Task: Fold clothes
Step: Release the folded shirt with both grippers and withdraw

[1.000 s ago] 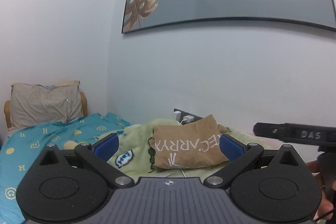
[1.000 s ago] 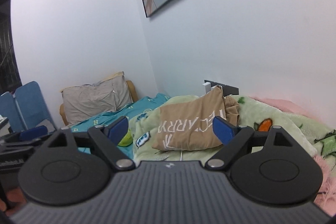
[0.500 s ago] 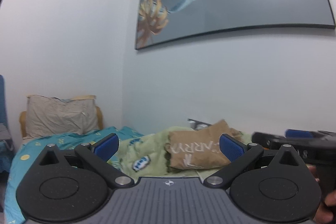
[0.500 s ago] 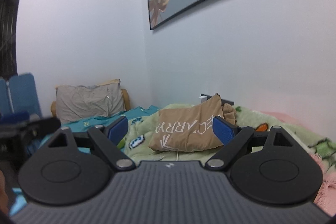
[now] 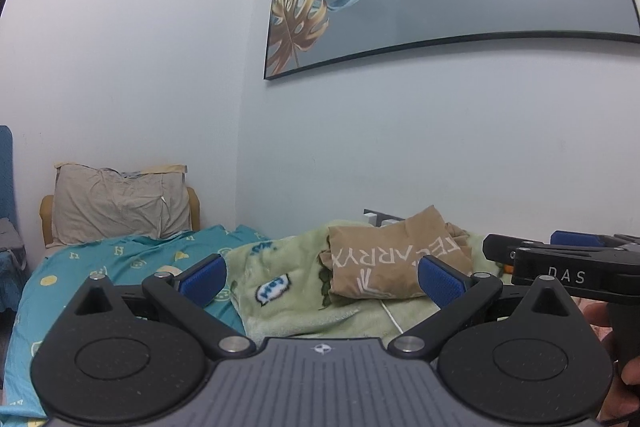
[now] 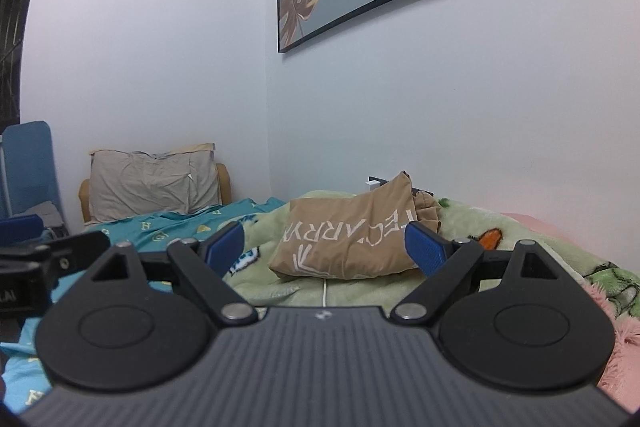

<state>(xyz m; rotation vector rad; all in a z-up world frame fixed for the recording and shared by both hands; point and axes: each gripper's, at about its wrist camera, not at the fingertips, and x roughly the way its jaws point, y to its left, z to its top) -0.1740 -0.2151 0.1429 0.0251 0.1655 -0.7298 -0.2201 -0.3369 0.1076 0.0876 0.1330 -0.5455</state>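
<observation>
While both tools hang level above the near edge of the bed [image 5: 120, 263], neither touches cloth, so the fold itself looks either finished or not yet resumed; I cannot tell which. What counts as the task's thing is the tan printed garment [image 5: 396, 263], lying as a compact, already doubled bundle on the green fleece blanket [image 5: 288, 291], near the wall and at about 1 o'clock from the left camera's centre, 12 o'clock in the right wrist view [image 6: 352, 243].

The left hand-held gripper [image 5: 322, 277] has its blue pads spread wide with nothing between them. The right hand-held gripper [image 6: 326, 247] is likewise spread and empty; it also shows side-on at 3 o'clock in the left view, a person's fingers [image 5: 600, 315] wrapped behind it.

Judging by the distance, the next move calls for reaching forward and down toward the bundle, one tool to each side edge, before any pinch. Both point nearly horizontally toward the wall, side by side. A grey pillow [image 5: 120, 205] stands at 9 o'clock.
</observation>
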